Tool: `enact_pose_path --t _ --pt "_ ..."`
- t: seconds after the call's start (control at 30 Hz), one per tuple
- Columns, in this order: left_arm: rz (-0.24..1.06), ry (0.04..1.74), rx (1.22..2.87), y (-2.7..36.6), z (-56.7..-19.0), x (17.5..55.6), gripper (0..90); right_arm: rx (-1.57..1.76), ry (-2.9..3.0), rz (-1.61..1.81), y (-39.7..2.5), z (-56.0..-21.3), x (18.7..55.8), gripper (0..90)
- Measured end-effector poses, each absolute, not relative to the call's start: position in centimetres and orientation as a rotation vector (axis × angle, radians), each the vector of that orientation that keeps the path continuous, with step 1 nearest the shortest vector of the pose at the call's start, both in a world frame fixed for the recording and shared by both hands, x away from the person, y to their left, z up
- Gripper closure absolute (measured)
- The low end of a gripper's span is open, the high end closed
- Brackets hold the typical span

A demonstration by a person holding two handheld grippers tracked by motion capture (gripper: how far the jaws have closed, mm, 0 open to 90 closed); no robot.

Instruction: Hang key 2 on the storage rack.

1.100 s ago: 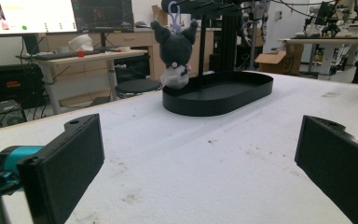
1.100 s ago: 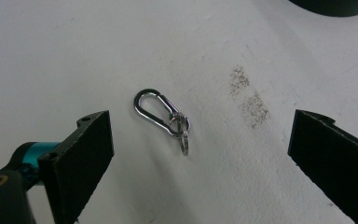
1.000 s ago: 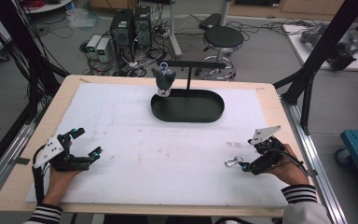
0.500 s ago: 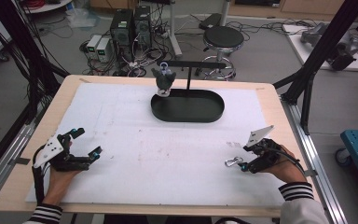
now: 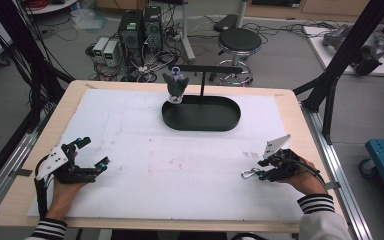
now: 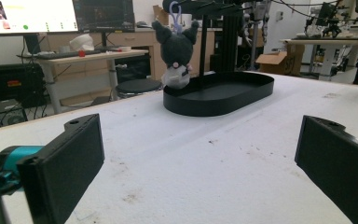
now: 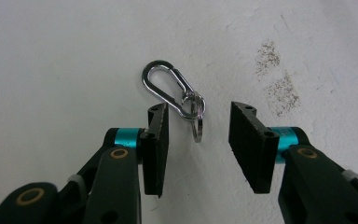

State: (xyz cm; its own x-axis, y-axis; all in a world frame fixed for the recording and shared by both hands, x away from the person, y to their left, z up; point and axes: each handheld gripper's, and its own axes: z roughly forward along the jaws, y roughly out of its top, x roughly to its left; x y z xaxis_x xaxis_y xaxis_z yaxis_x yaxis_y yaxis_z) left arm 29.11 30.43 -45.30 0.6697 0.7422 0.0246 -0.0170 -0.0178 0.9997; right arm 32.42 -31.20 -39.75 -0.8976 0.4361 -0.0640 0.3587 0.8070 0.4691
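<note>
A pale wooden counter (image 5: 20, 200) covered by a white sheet fills the middle of the high view. At the upper centre of the frame sits a black oval tray (image 5: 201, 114) with a black post and crossbar rising from it; a small dark grey plush toy (image 5: 175, 86) hangs from the bar's left end over the tray's left rim.

At the lower left of the high view, the left gripper (image 5: 92, 153) lies in the person's left hand (image 5: 65, 192) on the sheet, its jaws spread wide with nothing between them. The left gripper view looks across the bare sheet toward the tray and plush toy at its upper centre.

At the lower right of the high view, the right gripper (image 5: 253, 170) is held low over the sheet by the right hand (image 5: 302, 180). In the right gripper view, its jaws stand apart on either side of a shiny silver carabiner clip with key rings (image 7: 175, 94), which lies flat on the sheet; the rings sit in the gap, close beside the left-hand jaw, and the clip's loop points toward the upper left of the frame.
</note>
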Motion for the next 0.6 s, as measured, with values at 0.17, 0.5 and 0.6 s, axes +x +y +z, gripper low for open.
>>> enact_pose_path --t 0.17,0.5,0.6 --pt "0.672 0.636 1.479 30.43 -45.3 29.12 1.7 0.61 2.838 0.668 -31.05 -39.88 32.5 64.7" --pt "0.673 0.636 1.48 30.45 -45.29 29.12 1.7 0.614 2.858 0.661 -30.86 -40.17 32.82 70.3" --pt "0.673 0.636 1.481 30.44 -45.29 29.1 1.7 0.614 2.86 0.657 -30.85 -40.14 32.89 74.0"
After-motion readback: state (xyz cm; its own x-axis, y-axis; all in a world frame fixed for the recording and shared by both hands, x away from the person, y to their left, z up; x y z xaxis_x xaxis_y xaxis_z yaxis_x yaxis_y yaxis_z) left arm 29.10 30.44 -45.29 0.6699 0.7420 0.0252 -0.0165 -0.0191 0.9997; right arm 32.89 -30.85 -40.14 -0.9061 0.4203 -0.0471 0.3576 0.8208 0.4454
